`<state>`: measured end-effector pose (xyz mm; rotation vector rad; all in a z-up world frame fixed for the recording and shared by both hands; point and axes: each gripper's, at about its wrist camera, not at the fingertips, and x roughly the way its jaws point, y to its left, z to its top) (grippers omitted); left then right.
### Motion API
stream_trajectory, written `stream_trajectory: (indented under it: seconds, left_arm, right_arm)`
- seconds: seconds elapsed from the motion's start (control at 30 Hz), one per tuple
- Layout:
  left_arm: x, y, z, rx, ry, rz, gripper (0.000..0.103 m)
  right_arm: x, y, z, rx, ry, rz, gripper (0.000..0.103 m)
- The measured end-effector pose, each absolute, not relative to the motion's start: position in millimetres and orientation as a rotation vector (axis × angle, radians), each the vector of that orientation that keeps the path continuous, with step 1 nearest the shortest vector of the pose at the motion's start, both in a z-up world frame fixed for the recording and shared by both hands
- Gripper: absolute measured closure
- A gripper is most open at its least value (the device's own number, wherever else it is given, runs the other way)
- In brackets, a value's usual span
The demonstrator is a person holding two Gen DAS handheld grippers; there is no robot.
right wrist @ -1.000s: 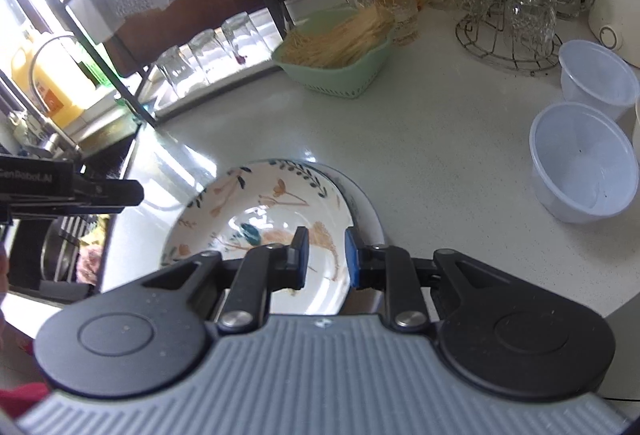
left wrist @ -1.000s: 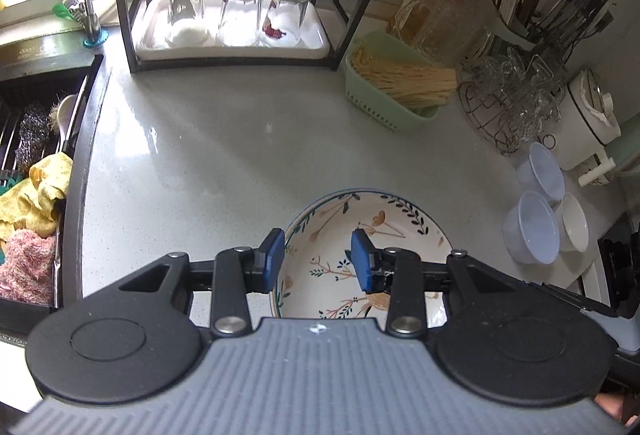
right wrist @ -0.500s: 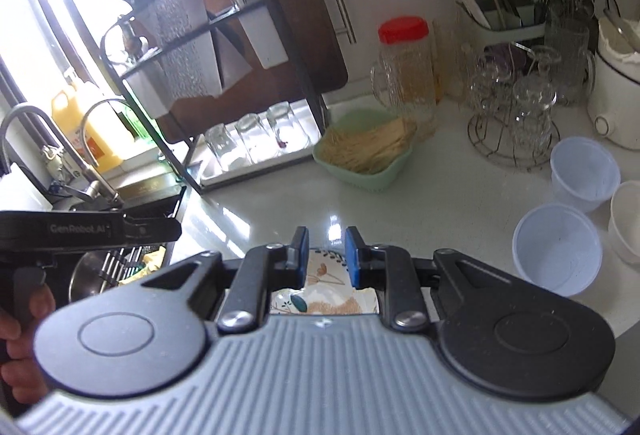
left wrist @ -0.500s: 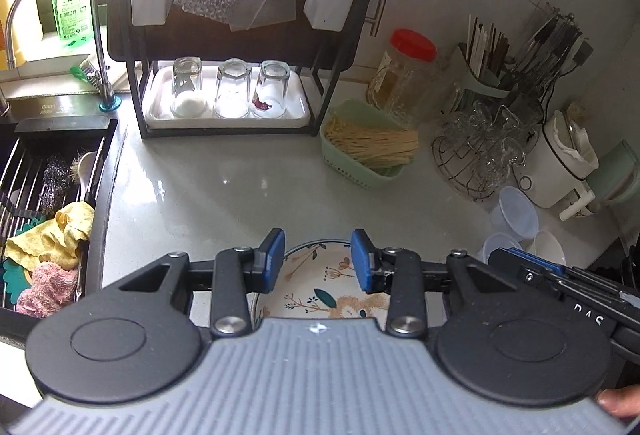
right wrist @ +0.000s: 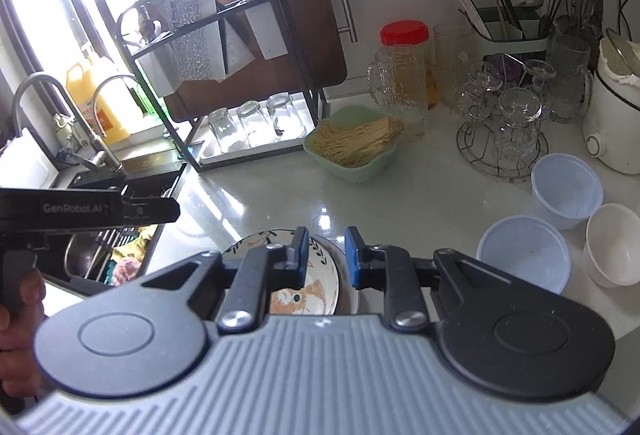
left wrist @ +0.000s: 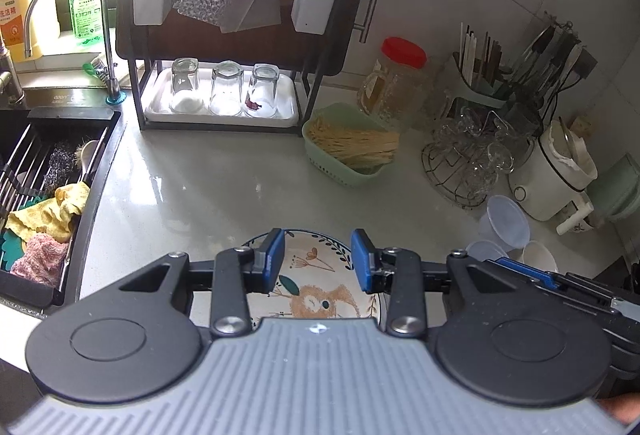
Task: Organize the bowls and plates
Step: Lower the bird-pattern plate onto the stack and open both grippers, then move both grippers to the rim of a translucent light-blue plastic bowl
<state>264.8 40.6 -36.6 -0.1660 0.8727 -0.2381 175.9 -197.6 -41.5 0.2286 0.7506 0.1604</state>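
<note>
1. Blue-padded left tongs (left wrist: 318,260) sit at the lower centre of the left wrist view, jaws parted with a clear gap and nothing between the pads.
2. Below that gap, on the pale glossy table (left wrist: 224,191), lies the floral plate (left wrist: 316,275), patterned with leaves and an orange animal; it sits in the lower centre of the frame, mostly hidden by the tool body.
3. Right tongs (right wrist: 327,253) in the lower centre of the right wrist view stand slightly apart, a narrow gap between the pads, gripping nothing; the same plate shows beneath them, with a darker rim of another dish just to its right.
4. At the right edge of the right wrist view, 2 translucent plastic bowls (right wrist: 526,255) and 1 white bowl (right wrist: 614,243) stand close together on the table.
5. A green basket (right wrist: 352,149) of pale sticks sits in the centre of that view, near a red-lidded jar (right wrist: 404,75).
6. The black dish rack (left wrist: 224,35) fills the upper centre of the left wrist view, with 3 upturned glasses (left wrist: 226,89) on its white tray.
7. The sink (left wrist: 44,187) with cloths occupies the left edge.
8. A hand (right wrist: 20,331) holds the other tool's grip at the lower left of the right wrist view.
</note>
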Motion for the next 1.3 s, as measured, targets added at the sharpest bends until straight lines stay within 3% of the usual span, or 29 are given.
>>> stream_trajectory:
  seconds: [0.13, 0.27, 0.43, 0.6, 0.67, 0.7, 0.73, 1.3]
  left_arm:
    - [262, 41, -35, -0.164, 0.877, -0.21, 0.061]
    - [263, 44, -36, -0.17, 0.886, -0.182, 0.044]
    - [268, 49, -35, -0.15, 0.882, -0.197, 0.042]
    - [280, 54, -36, -0.135, 0.887, -0.208, 0.032]
    - [284, 58, -36, -0.127, 0.887, -0.217, 0.032]
    - [287, 61, -35, -0.125, 0.885, -0.225, 0.032]
    - [289, 64, -35, -0.121, 0.884, -0.239, 0.032]
    - [319, 33, -65, -0.044, 0.913, -0.525, 0.031]
  right_arm:
    - [176, -201, -39, 0.223, 0.752, 0.177, 0.081]
    - [178, -201, -36, 0.227, 0.745, 0.183, 0.081]
    - [182, -195, -37, 0.231, 0.743, 0.177, 0.081]
    - [184, -187, -36, 0.212, 0.73, 0.147, 0.079]
    - [186, -182, -40, 0.174, 0.737, 0.1, 0.051]
    - [187, -181, -42, 0.174, 0.745, 0.076, 0.031]
    - [187, -180, -44, 0.184, 0.752, 0.043, 0.023]
    - [170, -188, -41, 0.261, 0.746, -0.246, 0.022]
